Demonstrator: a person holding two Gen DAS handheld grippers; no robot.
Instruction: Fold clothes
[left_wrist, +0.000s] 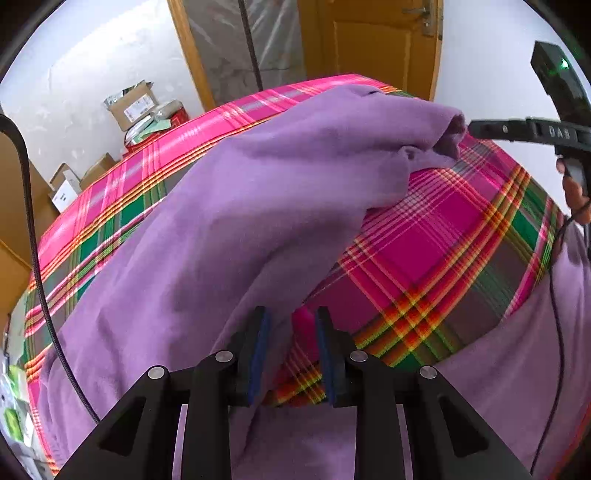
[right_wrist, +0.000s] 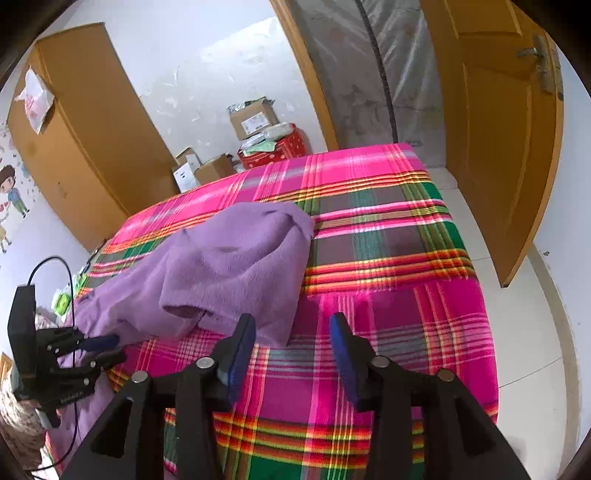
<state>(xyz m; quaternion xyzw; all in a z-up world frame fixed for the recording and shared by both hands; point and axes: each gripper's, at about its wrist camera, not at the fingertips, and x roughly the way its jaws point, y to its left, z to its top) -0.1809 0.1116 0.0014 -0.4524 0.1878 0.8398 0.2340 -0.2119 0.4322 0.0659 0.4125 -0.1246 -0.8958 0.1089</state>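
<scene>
Nearest thing in the left wrist view is the left tool (left_wrist: 290, 325): jaws parted a bit, nothing pinched, just plaid showing through the gap, with the purple fleece garment (left_wrist: 229, 221) lying right beside its left finger. So it's released, as far as I can see. Same story in the right wrist view: the right tool (right_wrist: 291, 332) has its jaws standing wide apart over bare plaid bed cover (right_wrist: 388, 229), gripping nothing, and the fleece hem sits just beyond its left finger.

The garment itself is on the bed, draped diagonally, with one side flopped over onto the body in a loose lump. My guess is that's one fold laid down and both tools let go so it stays put. It's lumpy though, and part of it hangs off the near edge, so I'd say the fold is only partway done.

Further back, past the bed, there's a stack of cardboard boxes (right_wrist: 255, 118) against the wall on a red box (right_wrist: 280, 151). The top one looks torn open, contents too small to tell. An orange-brown door (right_wrist: 491, 129) stands ajar.
</scene>
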